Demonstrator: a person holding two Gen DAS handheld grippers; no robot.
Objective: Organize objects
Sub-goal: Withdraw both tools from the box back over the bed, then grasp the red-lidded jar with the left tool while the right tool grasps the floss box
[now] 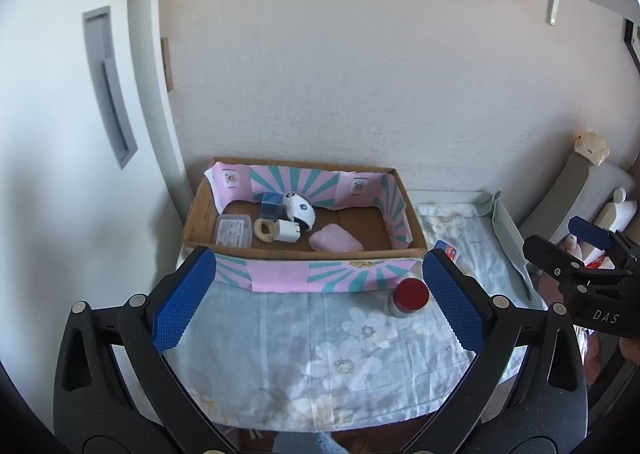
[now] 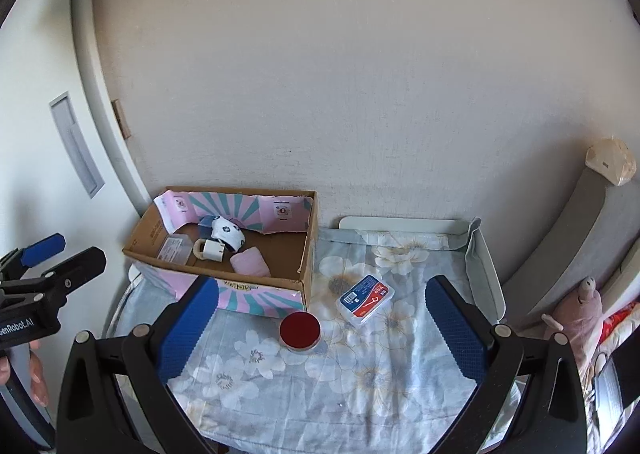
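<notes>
Both grippers, left gripper (image 1: 320,294) and right gripper (image 2: 320,318), wide and empty; red-lidded jar (image 2: 300,331) likely light, rigid, slick: best pinched across lid sides.

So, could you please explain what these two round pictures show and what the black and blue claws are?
Each claw is a hand-held two-finger gripper with a fisheye camera looking along its fingers. One picture comes from the left gripper, the other from the right gripper; each also glimpses the other at its edge. Both are open and hold nothing. Below them is a table with a floral cloth. On it stands a cardboard box holding a pink item, a clear case and some white pieces. Outside the box lie a red-lidded jar and a small plastic packet, probably the next things to tidy away.
</notes>
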